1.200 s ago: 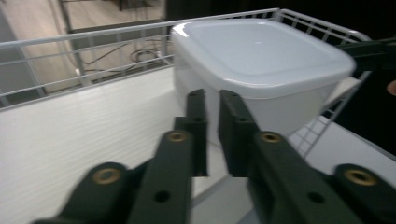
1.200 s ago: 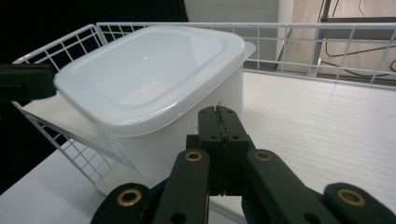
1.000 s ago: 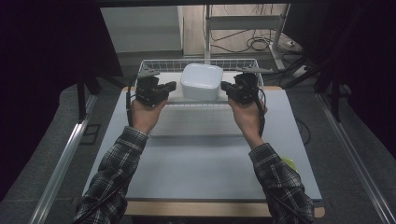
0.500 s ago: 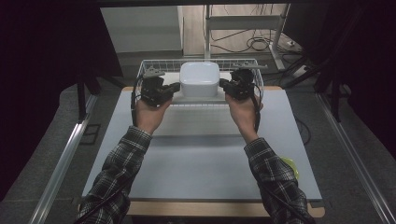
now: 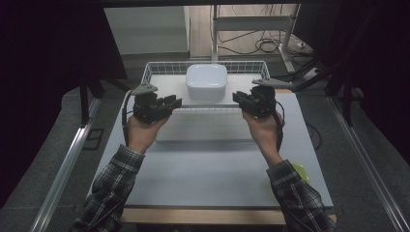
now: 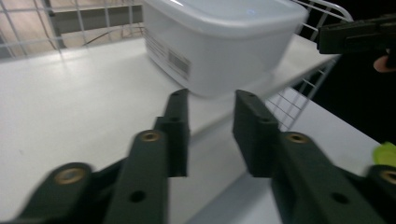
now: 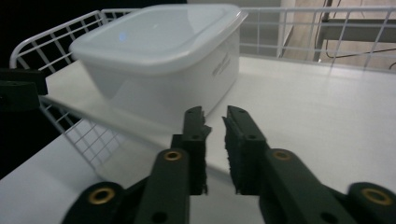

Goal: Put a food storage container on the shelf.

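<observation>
High view, near to far: sleeves, hands, then the left tongs [image 5: 175,102] and right tongs [image 5: 238,97] flanking the near rim of the wire basket [image 5: 159,68], jaws pointing inward at each other. Both have just been opening; each gap is narrow, nothing between the jaws. The white lidded box [image 5: 207,81] sits inside the basket, centred between the tongs and slightly beyond them, roughly equally near to each; it looks square, no clear long axis. Left gripper view gives the box's barcode label side [image 6: 180,60]; right gripper view shows the lid overhang [image 7: 159,60] and the basket's wire wall [image 7: 84,135].
</observation>
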The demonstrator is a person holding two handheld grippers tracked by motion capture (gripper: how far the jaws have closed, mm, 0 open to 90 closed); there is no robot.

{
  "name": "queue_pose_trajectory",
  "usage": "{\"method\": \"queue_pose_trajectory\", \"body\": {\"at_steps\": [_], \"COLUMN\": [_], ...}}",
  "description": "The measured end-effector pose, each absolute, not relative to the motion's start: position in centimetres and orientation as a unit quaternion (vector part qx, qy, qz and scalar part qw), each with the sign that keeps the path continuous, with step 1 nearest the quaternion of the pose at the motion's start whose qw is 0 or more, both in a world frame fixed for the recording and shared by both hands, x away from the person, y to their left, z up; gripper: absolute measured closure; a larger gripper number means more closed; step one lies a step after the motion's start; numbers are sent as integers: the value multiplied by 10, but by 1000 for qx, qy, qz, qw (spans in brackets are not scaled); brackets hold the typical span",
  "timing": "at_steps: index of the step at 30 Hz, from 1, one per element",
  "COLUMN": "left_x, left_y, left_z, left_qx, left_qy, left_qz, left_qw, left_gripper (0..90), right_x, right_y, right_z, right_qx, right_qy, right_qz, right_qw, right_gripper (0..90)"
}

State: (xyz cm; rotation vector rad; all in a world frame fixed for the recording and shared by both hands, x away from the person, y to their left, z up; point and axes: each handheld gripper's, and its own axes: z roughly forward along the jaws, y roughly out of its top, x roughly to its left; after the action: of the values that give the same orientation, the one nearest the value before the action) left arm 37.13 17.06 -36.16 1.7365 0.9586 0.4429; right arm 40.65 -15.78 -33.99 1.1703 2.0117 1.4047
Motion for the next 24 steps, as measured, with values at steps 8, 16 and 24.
{"method": "queue_pose_trajectory", "body": {"at_steps": [8, 16, 24], "left_x": [333, 310, 290], "left_y": [172, 175, 177], "left_z": [-388, -414, -439], "left_qx": [746, 750, 770], "left_qy": [385, 378, 374], "left_qz": [168, 154, 158], "left_qw": [517, 520, 491], "left_gripper": [421, 256, 144], "right_x": [366, 347, 331], "right_y": [-173, -175, -181], "right_z": [-359, -386, -423], "right_qx": [391, 369, 361], "right_qy": [748, 770, 781], "right_qz": [498, 481, 482], "right_qw": [198, 198, 164], "right_gripper": [532, 393, 235]}}
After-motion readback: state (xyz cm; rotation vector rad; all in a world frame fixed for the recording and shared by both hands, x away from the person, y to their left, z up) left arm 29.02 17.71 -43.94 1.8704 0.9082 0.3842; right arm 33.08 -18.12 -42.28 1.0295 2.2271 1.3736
